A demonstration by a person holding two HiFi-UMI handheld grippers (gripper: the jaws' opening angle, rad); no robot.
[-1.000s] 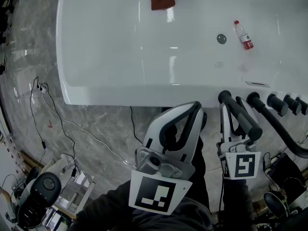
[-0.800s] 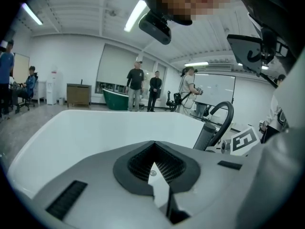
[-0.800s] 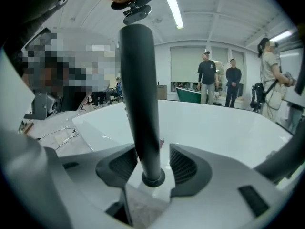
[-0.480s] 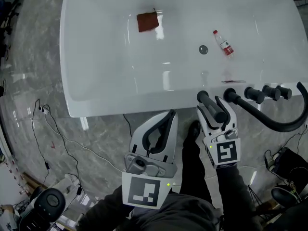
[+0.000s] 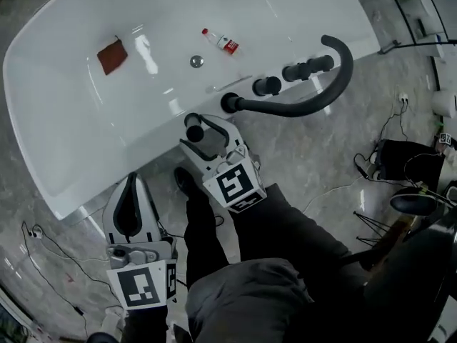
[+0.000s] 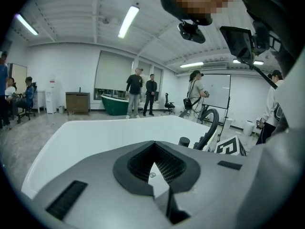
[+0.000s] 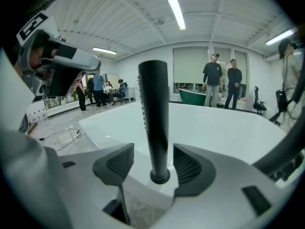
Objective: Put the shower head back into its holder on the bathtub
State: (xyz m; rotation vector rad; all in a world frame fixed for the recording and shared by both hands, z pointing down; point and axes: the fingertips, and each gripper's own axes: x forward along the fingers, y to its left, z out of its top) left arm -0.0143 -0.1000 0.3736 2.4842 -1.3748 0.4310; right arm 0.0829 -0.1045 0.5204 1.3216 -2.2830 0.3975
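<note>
We looked steeply down at a long white bathtub (image 5: pixel 285 6), glossy and smooth, standing on a grey marbled floor (image 5: pixel 321 163). The shower head (image 7: pixel 153 113) stood upright at the tub's near rim, its foot seated in a round black holder (image 7: pixel 160 176). It was a slim, straight, matte black cylinder. The right hand-held gripper (image 7: pixel 153 163) was open around it, with one ribbed dark pad on each side of the shaft and a clear gap at both. The left hand-held gripper (image 6: pixel 153 151) hung well back over the floor, its pad tips closed together on nothing.

We judged the task as good as done, since the shower head sat in its holder with no grip on it. It looked rigid and fairly light, though tall enough to lean or tip if knocked. Its round, smooth surface seemed likely to turn or slide between the pads. If it had to be taken again, we would have gripped it squarely across the lower shaft, just above the holder.

Along the same rim stood round black knobs (image 5: pixel 268 86) and a thick black spout (image 5: pixel 341 70) curving in an arc. Inside the tub lay a small clear plastic bottle (image 5: pixel 223 43) with a red label, a brown square cloth (image 5: pixel 112 55) and a metal drain (image 5: pixel 196 61).
</note>
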